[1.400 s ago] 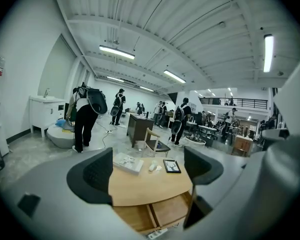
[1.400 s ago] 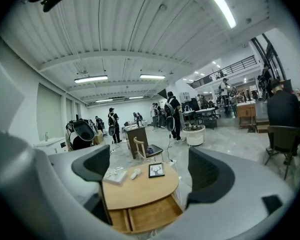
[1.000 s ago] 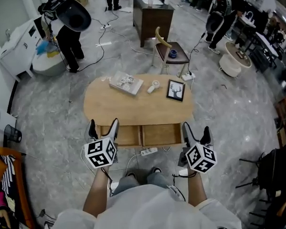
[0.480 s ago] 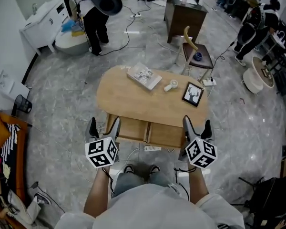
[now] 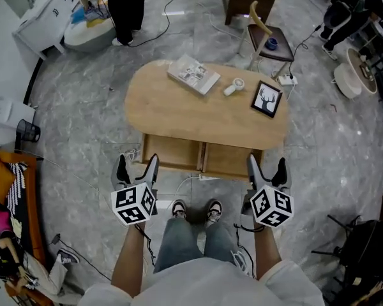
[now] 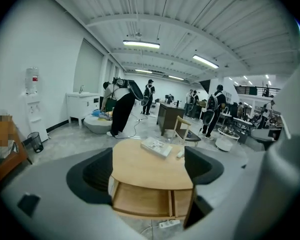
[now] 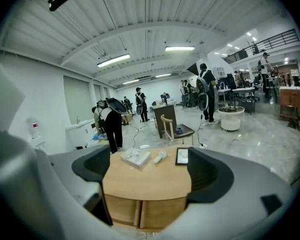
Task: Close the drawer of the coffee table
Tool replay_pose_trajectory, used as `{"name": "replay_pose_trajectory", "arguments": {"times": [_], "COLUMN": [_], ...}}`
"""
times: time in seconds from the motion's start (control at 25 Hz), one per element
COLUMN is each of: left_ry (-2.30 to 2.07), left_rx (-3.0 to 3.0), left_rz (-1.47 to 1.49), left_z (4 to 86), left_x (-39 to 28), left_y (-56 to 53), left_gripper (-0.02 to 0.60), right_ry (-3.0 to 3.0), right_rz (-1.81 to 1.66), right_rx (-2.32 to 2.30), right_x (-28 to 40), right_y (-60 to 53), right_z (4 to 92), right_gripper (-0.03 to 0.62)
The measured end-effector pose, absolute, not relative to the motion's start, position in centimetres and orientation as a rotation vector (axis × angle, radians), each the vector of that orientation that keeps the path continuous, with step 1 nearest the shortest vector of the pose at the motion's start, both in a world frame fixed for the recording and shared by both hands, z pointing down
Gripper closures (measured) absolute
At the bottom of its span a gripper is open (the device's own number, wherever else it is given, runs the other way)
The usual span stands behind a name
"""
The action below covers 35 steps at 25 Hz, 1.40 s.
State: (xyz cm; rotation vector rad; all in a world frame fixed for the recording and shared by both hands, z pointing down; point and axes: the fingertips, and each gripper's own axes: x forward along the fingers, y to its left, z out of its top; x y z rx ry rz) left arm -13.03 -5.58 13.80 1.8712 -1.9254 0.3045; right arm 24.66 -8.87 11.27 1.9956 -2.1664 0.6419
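The drawer (image 5: 175, 153) lies open ahead of left gripper (image 5: 137, 167) and right gripper (image 5: 267, 169), jaws apart.

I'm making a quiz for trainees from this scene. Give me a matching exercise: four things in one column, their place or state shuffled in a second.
1. black-framed deer picture
2. printed paper booklet
3. white power strip
4. light wooden drawer

A. pulled out, open
B. lying on the grey floor
C. oval wooden tabletop, far edge
D. same tabletop, person's right end

Pairs: 1-D, 2-C, 3-B, 4-A
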Motion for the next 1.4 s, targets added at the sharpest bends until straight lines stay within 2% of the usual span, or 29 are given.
{"name": "replay_pose_trajectory", "arguments": {"times": [0.8, 1.4], "left_ry": [-1.659, -1.572], "left_rx": [1.872, 1.911], "left_rz": [0.572, 0.738], "left_z": [45.6, 51.6], "left_x": [-9.3, -7.4], "left_y": [-4.5, -4.0], "left_gripper": [0.124, 0.126], "right_ry": [-1.896, -1.995], "right_rz": [0.858, 0.607], "right_rx": [2.086, 1.936], "right_x": [25.6, 25.7], "right_y": [-2.1, 0.5], "right_z": [46.0, 58.8], "right_gripper": [0.105, 0.095]}}
